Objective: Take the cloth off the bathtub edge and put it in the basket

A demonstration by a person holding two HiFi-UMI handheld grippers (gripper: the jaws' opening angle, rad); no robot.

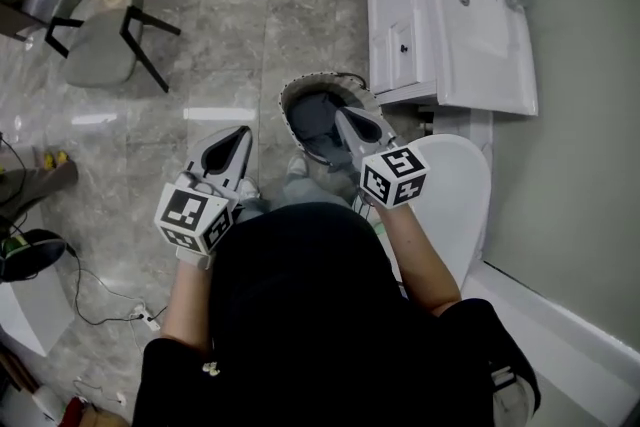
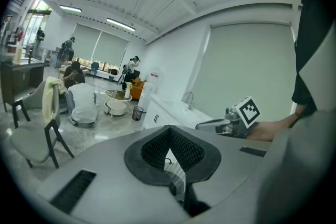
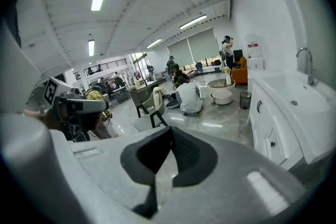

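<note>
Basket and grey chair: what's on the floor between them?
Nothing: the head view shows bare marble floor between the basket and the chair.

basket (image 1: 298, 95): part-hidden by right gripper (image 1: 345, 120) | contents: possibly cloth (image 1: 313, 117) | bathtub edge (image 1: 560, 317): cropped

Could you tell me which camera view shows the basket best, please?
The head view: it looks down into the basket, whose rim and dark contents show, though the right hand-held gripper overlaps one side. Neither gripper view clearly shows it; both look out across the room.
</note>
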